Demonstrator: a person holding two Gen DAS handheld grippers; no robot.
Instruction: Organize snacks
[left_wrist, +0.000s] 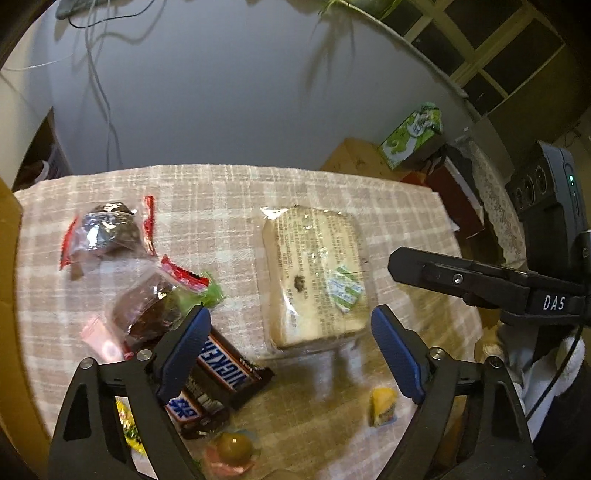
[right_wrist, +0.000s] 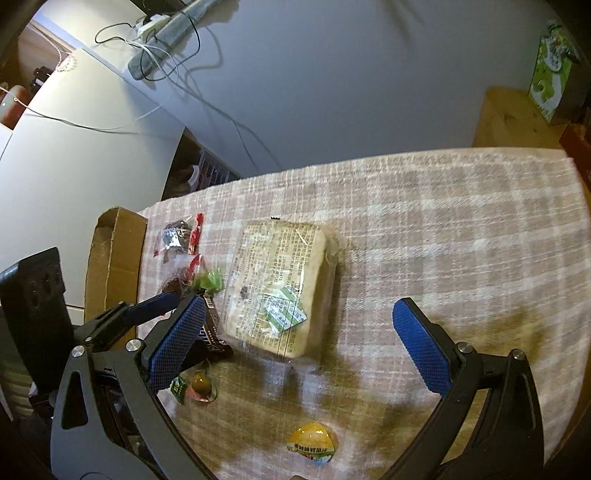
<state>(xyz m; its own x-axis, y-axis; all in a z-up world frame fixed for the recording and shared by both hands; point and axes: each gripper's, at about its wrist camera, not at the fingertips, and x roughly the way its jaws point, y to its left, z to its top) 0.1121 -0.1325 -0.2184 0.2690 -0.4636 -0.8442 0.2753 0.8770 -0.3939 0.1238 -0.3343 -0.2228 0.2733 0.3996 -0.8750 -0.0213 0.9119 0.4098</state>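
With both hand-held grippers (left_wrist: 288, 345) (right_wrist: 299, 343) wide and empty, grasp the soft, slippery wrapped bread (left_wrist: 316, 277) by its long sides.

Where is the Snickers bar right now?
In the left wrist view the Snickers bar lies on the checked cloth, lower left of the wrapped bread pack, partly behind the left hand-held gripper.

Lighting dim, warm. Soft shadows on checked tablecloth (right_wrist: 443, 229) near lower edge. Glare on clear bread wrapper (left_wrist: 314, 273). Slight motion blur throughout. Strong fisheye curvature, dark vignetted corners.
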